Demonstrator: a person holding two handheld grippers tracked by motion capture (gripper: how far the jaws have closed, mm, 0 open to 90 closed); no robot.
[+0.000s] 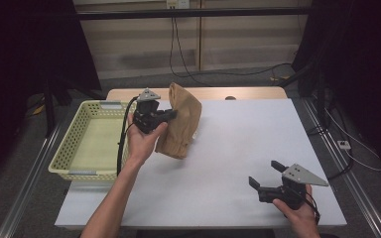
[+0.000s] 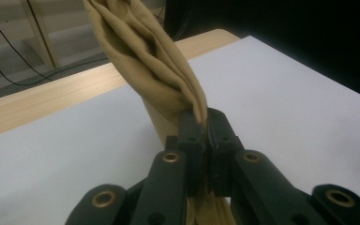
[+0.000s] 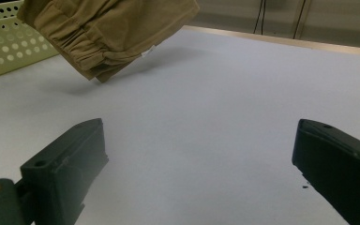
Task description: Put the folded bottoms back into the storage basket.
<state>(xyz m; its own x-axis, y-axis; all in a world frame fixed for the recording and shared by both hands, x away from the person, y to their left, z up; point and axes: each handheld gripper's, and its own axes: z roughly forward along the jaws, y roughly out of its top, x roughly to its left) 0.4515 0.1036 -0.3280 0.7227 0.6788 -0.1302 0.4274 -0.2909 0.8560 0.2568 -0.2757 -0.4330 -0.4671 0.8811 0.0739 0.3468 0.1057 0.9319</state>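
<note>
Left gripper (image 1: 171, 115) pinches the tan garment (image 1: 182, 126) beside the basket (image 1: 79, 144); its thin bite may slip. Right gripper (image 1: 268, 177) gapes, idle.

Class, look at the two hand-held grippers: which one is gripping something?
The left hand-held gripper: its jaws are shut on the tan cloth, while the right hand-held gripper is open and empty.

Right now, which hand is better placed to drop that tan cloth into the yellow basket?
Left. Its tongs are shut on the tan cloth, right beside the basket. The right tongs are open, far across the table.
</note>
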